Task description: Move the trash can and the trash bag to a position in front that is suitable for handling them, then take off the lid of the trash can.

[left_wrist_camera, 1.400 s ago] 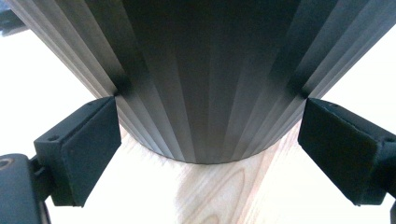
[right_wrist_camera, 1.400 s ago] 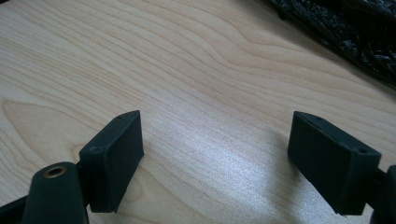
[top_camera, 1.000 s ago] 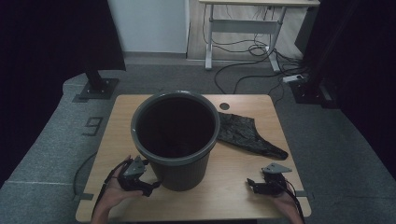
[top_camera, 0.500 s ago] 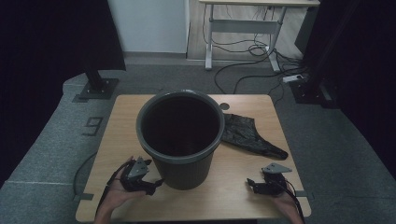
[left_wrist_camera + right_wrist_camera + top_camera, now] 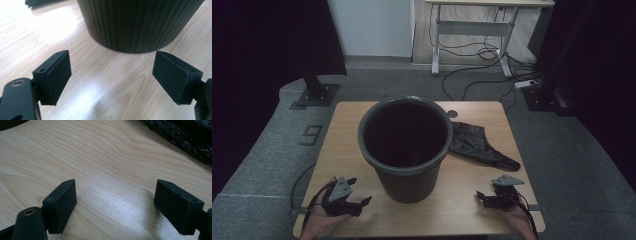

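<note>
Two handheld grippers rest low over a wooden table [image 5: 362, 120], one at each near corner, with a dark ribbed bucket [image 5: 405, 145] standing upright between them. The bucket, largest of the things present, sits on the tabletop with its open mouth up; in the left gripper view its ribbed wall [image 5: 140, 22] rises just ahead of the fingertips, slightly toward the right-hand finger, apart from both. A crumpled black plastic bag [image 5: 479, 145] lies flat on the wood beyond the right gripper's fingers and beside the bucket; in the right gripper view its glossy folds [image 5: 185, 135] fill the far corner ahead of the right-hand finger, well apart from it.

Left gripper [image 5: 359, 202]: held in the person's left hand [image 5: 319, 222], which enters from the near edge with the forearm angled inward, so that the fingers point toward the bucket's base. Its jaws have just been closing a little yet stand widely spread, with bare wood between the two black pads [image 5: 58, 75] and nothing gripped.

Right gripper [image 5: 482, 197]: held in the right hand [image 5: 517, 220] near the table's front edge, body low and roughly level, fingers pointing inward across the table toward the bucket. Its pads [image 5: 62, 202] are likewise spread wide over bare wood, touching nothing.
</note>
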The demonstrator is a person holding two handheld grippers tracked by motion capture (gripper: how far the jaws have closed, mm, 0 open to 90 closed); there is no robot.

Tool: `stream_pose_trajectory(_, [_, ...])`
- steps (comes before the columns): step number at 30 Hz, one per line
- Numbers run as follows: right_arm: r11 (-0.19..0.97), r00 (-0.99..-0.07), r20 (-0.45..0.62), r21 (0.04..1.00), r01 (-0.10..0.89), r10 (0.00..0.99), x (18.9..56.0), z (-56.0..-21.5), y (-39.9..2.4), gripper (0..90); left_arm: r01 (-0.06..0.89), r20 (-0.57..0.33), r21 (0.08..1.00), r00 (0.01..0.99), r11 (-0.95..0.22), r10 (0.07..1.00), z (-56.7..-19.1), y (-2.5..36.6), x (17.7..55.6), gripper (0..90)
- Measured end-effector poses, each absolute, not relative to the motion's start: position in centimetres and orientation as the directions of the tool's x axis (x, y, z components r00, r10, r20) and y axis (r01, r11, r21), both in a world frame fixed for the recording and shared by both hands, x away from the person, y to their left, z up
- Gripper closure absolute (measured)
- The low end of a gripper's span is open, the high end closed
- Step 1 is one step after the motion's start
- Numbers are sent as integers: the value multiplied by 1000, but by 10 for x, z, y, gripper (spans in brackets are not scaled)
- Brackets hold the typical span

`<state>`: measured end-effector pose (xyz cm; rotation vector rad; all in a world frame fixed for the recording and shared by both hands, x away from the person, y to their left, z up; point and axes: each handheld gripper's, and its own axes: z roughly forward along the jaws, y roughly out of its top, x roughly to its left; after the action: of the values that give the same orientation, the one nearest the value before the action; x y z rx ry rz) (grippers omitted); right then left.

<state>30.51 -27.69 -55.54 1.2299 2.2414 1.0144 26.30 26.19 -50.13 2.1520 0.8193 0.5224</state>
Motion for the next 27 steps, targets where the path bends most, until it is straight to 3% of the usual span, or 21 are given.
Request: stream_pose_trajectory(27, [356, -544, 7, 749, 559, 839, 306, -555, -277, 178, 445, 31, 765, 697, -466, 716, -501, 271, 263, 157])
